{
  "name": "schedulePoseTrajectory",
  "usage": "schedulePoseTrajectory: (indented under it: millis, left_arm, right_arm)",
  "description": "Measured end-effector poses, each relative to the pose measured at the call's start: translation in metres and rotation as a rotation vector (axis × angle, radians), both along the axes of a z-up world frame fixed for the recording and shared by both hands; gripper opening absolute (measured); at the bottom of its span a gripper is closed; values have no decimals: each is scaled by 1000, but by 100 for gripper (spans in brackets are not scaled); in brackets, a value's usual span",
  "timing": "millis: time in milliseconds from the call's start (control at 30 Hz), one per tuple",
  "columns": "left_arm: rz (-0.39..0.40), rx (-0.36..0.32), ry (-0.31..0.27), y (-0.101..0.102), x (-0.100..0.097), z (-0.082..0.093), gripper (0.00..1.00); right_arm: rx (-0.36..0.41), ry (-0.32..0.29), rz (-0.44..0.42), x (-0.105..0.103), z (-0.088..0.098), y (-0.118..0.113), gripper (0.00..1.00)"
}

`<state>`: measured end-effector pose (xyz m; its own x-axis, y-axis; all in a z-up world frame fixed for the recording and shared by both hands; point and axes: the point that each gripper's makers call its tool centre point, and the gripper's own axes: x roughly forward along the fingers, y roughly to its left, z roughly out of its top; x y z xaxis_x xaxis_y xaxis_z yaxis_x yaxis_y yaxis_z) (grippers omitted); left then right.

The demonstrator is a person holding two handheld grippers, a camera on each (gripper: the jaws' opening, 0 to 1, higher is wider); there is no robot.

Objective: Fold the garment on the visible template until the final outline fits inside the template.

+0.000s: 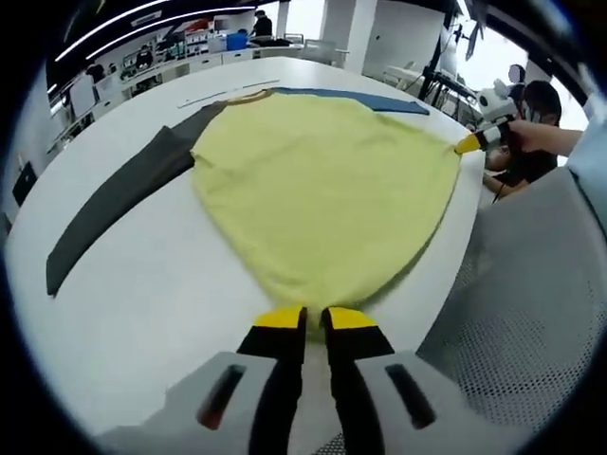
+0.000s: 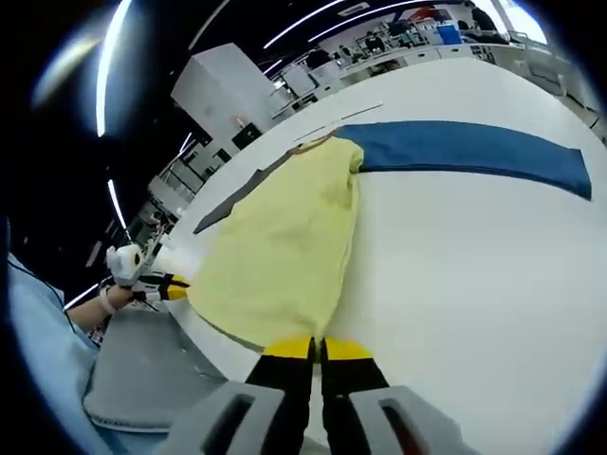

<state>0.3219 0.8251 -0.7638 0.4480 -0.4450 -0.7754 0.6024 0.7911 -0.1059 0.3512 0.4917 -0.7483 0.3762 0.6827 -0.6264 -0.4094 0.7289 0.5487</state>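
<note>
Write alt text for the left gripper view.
A yellow fabric garment with one dark grey sleeve and one blue sleeve lies spread on a white table. The left tool pinches its near hem, jaws together; the right tool grips the hem's far-right corner.

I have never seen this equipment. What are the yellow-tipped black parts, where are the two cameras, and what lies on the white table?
A person holds two hand tools, each a gripper with a camera riding on it. In the left gripper view the left gripper pinches the hem of a yellow shirt with one dark grey sleeve and one blue sleeve; the right gripper appears farther off, pinching another hem corner. The right gripper view shows the same scene from that tool. The shirt lies spread on the round white table.
</note>
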Motion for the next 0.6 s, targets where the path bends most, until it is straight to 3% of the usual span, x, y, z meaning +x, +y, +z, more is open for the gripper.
schedulePoseTrajectory:
  millis: [267,467,600]
  left_arm:
    - [-8,14,-1,12,-6,-1,27]
    - [-13,7,7,12,-12,-1,29]
    - [-7,-6,3,9,-12,-1,31]
  right_arm:
    - [-27,-25,16,0,-3,0,0]
    - [-39,-41,23,0,-3,-1,0]
    - [-76,-125,47,3,0,-4,4]
